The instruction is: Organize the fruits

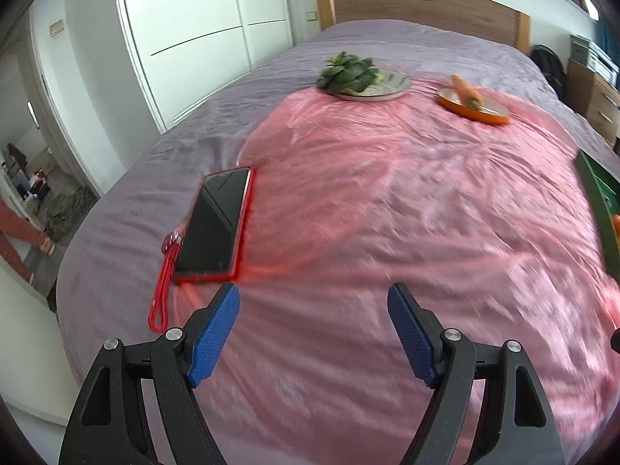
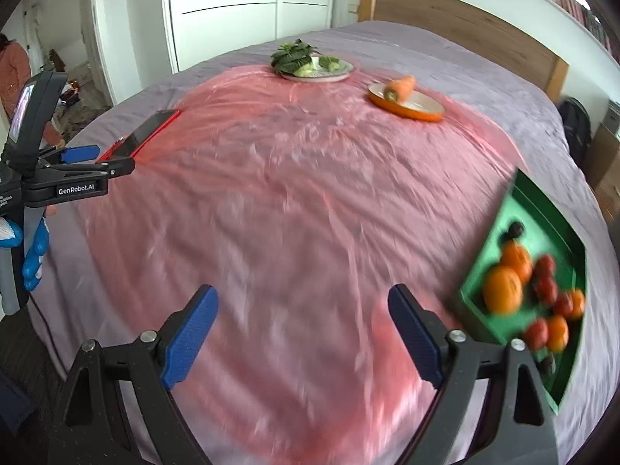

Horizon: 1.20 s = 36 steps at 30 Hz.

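Note:
A green tray (image 2: 542, 209) at the right of the bed holds oranges (image 2: 503, 290), small red fruits (image 2: 544, 288) and a few dark ones; only its edge (image 1: 596, 197) shows in the left wrist view. Further back, a silver plate (image 2: 341, 71) (image 1: 391, 87) carries leafy greens (image 2: 292, 58) (image 1: 348, 71), and an orange plate (image 2: 422, 110) (image 1: 492, 114) carries a carrot (image 2: 401, 86) (image 1: 467, 91). My left gripper (image 1: 314, 296) (image 2: 93, 162) hovers open over the pink sheet, empty. My right gripper (image 2: 302, 296) is open too, empty, left of the tray.
A pink plastic sheet (image 2: 294, 193) (image 1: 387, 201) covers the purple bed cover (image 1: 135, 213). A phone in a red case (image 1: 215, 224) (image 2: 149, 130) with a red strap (image 1: 162, 290) lies at the sheet's left edge. Wardrobe (image 1: 201, 31), headboard (image 1: 418, 4) and a person (image 2: 13, 66) in the doorway.

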Motion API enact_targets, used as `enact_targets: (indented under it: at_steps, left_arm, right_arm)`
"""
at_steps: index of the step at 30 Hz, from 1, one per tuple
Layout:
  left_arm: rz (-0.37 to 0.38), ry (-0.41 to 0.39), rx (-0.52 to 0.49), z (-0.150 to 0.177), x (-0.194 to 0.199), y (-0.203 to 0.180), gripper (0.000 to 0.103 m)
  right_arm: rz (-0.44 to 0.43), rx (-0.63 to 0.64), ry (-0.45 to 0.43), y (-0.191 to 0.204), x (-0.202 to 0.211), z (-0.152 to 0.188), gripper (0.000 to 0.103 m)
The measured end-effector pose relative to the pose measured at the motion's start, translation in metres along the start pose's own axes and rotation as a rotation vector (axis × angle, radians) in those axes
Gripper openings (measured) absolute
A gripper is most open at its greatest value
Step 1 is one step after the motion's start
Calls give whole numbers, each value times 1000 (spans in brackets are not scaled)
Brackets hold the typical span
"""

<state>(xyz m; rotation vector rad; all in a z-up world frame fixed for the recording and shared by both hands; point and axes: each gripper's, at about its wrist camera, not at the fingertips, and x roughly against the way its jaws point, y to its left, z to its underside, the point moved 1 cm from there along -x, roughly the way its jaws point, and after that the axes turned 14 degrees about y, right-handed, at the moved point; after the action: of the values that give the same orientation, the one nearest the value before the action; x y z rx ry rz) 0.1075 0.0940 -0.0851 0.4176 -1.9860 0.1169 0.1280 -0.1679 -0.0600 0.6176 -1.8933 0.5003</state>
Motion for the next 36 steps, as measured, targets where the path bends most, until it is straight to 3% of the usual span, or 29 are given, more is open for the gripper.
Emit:
enact_targets:
  at_steps: [4, 8, 16, 19, 26, 36]
  left_arm:
    - [-15, -6, 24, -20, -17, 3, 74]
    - [-10, 3, 27, -35, -35, 1, 74]
    - [10, -2, -29, -45, -58, -14, 74]
    - [13, 13, -40, -43, -68, -17, 74]
    - [21, 26, -32, -37, -81, -17, 78]
    - [26, 28, -24, -34, -86, -16, 82]
  right_arm:
    - [-7, 33, -15, -5, -22, -27, 103]
    - [-1, 73, 6, -12, -44, -32, 103]
    - [30, 56, 51, -35, -74, -10, 103]
    - [-21, 54, 40, -37, -84, 1, 103]
    - [85, 88, -27, -24, -97, 14, 103]
    - [79, 85, -32, -25, -96, 14, 103]
